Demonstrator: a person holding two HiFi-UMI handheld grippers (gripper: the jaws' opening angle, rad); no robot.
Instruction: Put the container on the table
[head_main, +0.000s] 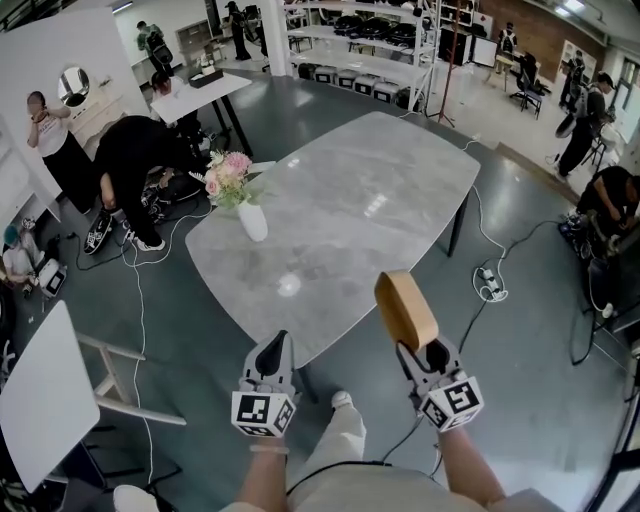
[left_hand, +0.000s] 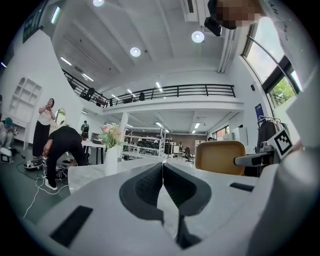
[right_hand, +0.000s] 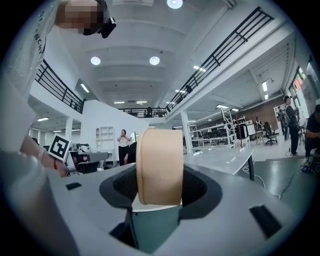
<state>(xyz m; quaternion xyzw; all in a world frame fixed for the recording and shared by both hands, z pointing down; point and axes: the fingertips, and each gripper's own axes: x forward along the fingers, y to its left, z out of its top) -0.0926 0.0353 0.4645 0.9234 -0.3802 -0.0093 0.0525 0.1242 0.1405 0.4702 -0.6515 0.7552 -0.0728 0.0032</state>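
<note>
My right gripper (head_main: 425, 352) is shut on a tan, rounded container (head_main: 405, 308), which stands on edge between the jaws over the near edge of the grey marble table (head_main: 340, 215). In the right gripper view the container (right_hand: 160, 166) fills the gap of the right gripper (right_hand: 161, 192), pressed from both sides. Left of it my left gripper (head_main: 272, 352) hangs just short of the table's near edge with its jaws together and nothing in them. The left gripper view shows the left gripper (left_hand: 162, 181) closed, the container (left_hand: 220, 157) at the right and the table (left_hand: 100, 170) ahead.
A white vase with pink flowers (head_main: 240, 195) stands at the table's left end. A white table (head_main: 45, 385) and chair sit at my near left. Cables and a power strip (head_main: 492, 284) lie on the floor at the right. People (head_main: 135, 165) work at the far left.
</note>
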